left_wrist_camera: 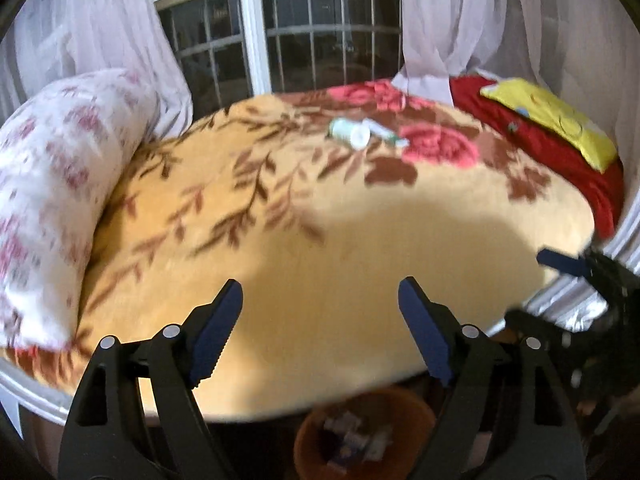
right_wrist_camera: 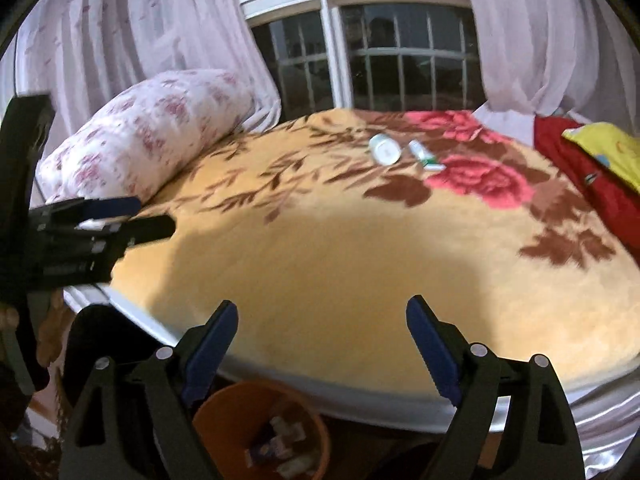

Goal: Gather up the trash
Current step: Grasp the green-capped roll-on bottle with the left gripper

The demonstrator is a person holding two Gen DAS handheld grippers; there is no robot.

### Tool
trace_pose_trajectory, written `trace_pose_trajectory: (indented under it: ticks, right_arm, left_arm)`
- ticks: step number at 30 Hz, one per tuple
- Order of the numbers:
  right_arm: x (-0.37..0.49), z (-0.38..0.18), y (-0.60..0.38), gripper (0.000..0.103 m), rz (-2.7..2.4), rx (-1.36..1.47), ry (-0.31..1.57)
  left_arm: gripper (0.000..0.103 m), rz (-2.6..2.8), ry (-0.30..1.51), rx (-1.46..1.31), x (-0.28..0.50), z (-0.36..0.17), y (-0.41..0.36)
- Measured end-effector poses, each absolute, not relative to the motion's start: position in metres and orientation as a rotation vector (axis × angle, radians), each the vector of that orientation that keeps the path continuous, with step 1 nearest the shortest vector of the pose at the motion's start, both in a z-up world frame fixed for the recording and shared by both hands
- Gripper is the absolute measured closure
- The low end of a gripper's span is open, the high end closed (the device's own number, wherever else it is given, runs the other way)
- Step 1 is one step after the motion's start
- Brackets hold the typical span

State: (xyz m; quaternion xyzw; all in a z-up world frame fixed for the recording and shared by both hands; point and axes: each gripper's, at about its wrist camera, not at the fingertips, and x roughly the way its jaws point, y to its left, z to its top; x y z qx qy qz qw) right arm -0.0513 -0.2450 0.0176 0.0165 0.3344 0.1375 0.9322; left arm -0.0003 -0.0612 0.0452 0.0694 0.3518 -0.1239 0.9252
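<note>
A white jar [left_wrist_camera: 349, 132] [right_wrist_camera: 385, 150] lies on its side far back on the bed's floral blanket [left_wrist_camera: 320, 220] [right_wrist_camera: 340, 248]. Right beside it is a white tube with green print [left_wrist_camera: 387, 133] [right_wrist_camera: 425, 157]. Below the bed's near edge stands an orange bin [left_wrist_camera: 320, 420] [right_wrist_camera: 224, 404] holding several wrappers. My left gripper [left_wrist_camera: 320, 284] [right_wrist_camera: 156, 214] hovers open over the bed's near edge with nothing between its fingers. My right gripper [right_wrist_camera: 322, 304] [left_wrist_camera: 532, 284] is open and empty too, just to its right, above the bin.
A floral pillow [left_wrist_camera: 60, 184] [right_wrist_camera: 148, 136] lies along the bed's left side. At the far right are a red cloth [left_wrist_camera: 560, 152] and a yellow cushion [left_wrist_camera: 556, 116]. Behind the bed are a barred window [left_wrist_camera: 288, 48] and sheer curtains [left_wrist_camera: 460, 20].
</note>
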Motion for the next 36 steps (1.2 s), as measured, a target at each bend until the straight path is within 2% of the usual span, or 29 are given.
trace_pose_trajectory:
  ticks: [3,5,7,8,13,19,25,36]
  right_arm:
    - [-0.037,0.025,-0.254,0.016,0.237,0.014,0.645]
    - [-0.027,0.031,-0.263,0.010,0.203,0.015,0.604]
    - [-0.019,0.036,-0.274,0.010,0.174,0.035,0.563]
    - [-0.015,0.038,-0.280,0.010,0.159,0.048,0.544]
    - [0.005,0.035,-0.302,0.009,0.073,0.078,0.454]
    - [0.015,0.017,-0.306,0.009,0.029,-0.004,0.434]
    - [0.016,0.007,-0.308,0.008,0.069,0.024,0.459]
    - [0.015,0.005,-0.307,0.008,0.110,0.082,0.475]
  left_arm:
    - [0.024,-0.254,0.698,0.130,0.036,0.058,-0.084]
    - [0.024,-0.249,0.675,0.127,0.066,0.065,-0.100]
    - [0.014,-0.241,0.650,0.131,0.103,0.068,-0.119]
    - [0.013,-0.228,0.646,0.134,0.116,0.069,-0.125]
    - [0.012,-0.197,0.681,0.088,0.199,0.050,-0.156]
    - [0.012,-0.149,0.773,-0.007,0.271,0.018,-0.173]
    - [0.012,-0.099,0.775,-0.119,0.304,0.015,-0.172]
    - [0.013,0.008,0.846,-0.121,0.352,-0.018,-0.191]
